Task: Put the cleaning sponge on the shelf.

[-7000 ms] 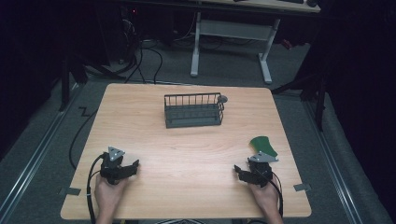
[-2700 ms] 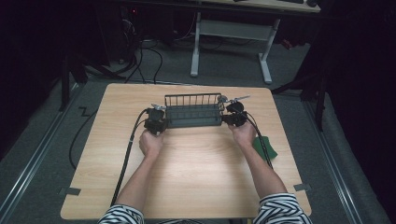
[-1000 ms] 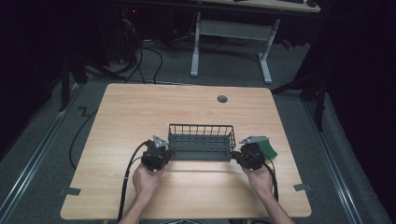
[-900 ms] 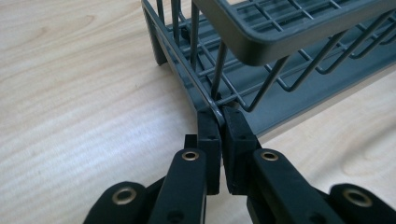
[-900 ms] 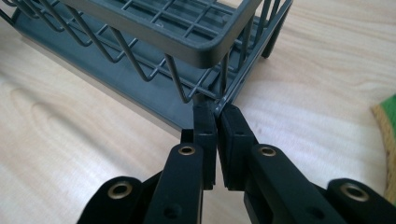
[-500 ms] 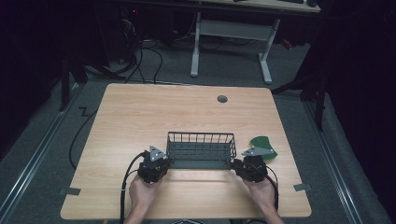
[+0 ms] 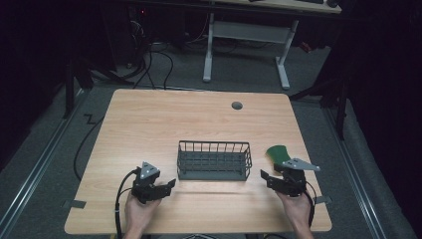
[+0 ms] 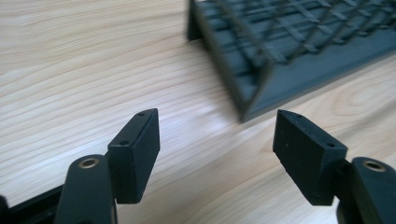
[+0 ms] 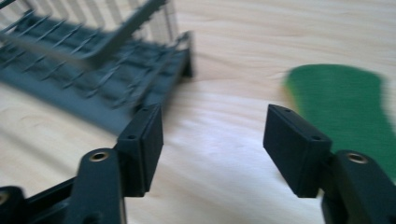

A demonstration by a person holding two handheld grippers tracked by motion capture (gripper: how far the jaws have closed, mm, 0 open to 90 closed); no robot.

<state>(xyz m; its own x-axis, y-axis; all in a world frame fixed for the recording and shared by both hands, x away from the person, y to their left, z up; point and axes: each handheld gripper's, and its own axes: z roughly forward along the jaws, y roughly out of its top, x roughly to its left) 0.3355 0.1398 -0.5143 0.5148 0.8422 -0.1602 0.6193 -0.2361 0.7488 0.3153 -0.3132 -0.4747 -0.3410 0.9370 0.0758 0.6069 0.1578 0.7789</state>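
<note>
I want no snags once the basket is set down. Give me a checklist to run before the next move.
1. Basket flat on the table: ok.
2. Left gripper open and apart from the basket: ok.
3. Right gripper open and apart from the basket: ok.
4. Basket holds nothing: ok in the high view.
5. Green pad beside the basket, not touching it: ok.
6. What the green pad is made of: cannot tell.
</note>
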